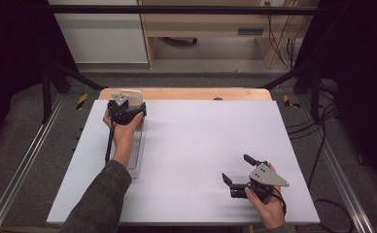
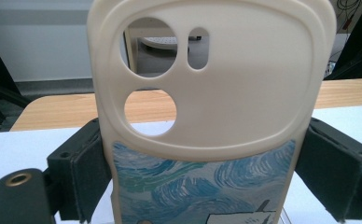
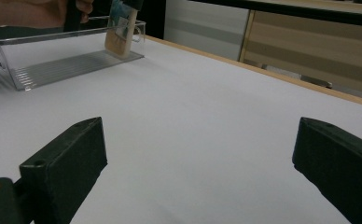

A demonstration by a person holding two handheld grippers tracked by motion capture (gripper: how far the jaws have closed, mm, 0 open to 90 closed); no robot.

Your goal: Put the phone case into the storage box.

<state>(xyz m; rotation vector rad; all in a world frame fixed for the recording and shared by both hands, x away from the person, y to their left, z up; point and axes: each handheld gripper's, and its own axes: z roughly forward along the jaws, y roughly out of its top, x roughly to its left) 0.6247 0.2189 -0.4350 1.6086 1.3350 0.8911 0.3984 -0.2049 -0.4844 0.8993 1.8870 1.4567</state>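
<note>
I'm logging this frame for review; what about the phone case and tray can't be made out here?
- Phone case: lower end cut off by the left gripper view's bottom edge; whether it touches the tray floor is unclear.
- Tray: in the high view, partly hidden by the forearm.
- Case print: mostly hidden in the right gripper view.

Matt cream phone case (image 2: 226,93); clear glossy plastic tray (image 3: 53,70).

Your left gripper (image 1: 124,108) was at the far left of the white table (image 1: 191,145), above the far end of a clear tray (image 1: 137,158), with a cream-coloured object (image 1: 131,95) showing just beyond it (too small to name). Your right gripper (image 1: 240,171) rested near the table's near right corner, jaws spread wide and pointing left, well apart from the tray.
</note>
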